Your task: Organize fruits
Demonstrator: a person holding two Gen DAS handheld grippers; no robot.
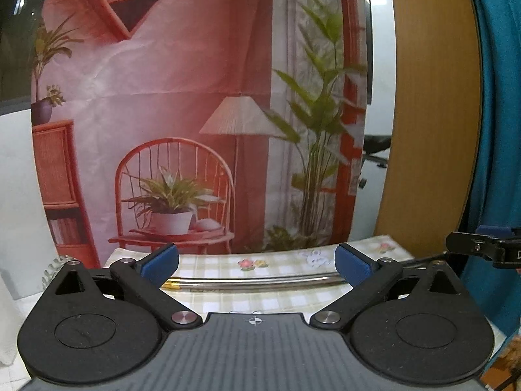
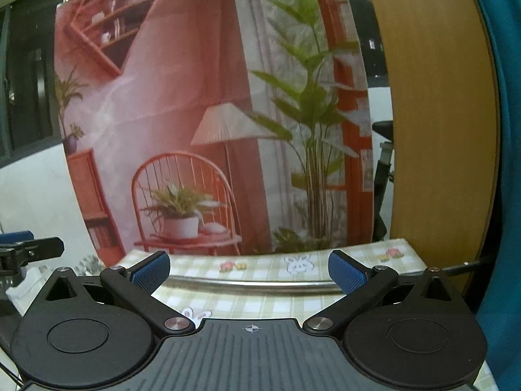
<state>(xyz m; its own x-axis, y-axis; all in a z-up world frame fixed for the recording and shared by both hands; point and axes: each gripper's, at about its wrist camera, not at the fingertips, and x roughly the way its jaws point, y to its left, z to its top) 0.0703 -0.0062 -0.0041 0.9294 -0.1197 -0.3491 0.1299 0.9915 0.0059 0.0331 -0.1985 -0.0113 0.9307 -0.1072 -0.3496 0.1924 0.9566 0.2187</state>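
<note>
Both pairs of jaws stand wide apart with nothing between them: the left gripper fills the bottom of its view, and the right gripper does the same in its own. At the left edge of the left wrist view a ridged glass rim peeks out, too cut off to identify. Across the middle of each view a checked tablecloth with small flower and rabbit prints covers the table, and a thin metal rod with a gold tip lies across it just beyond the fingertips. Behind stands a printed backdrop of a red chair, lamp and plants, with a wooden panel at the right. No fruit shows in either view, so its place cannot be told. Fruit will likely bruise and roll, so I judge a gentle hold across the widest part safest.
</note>
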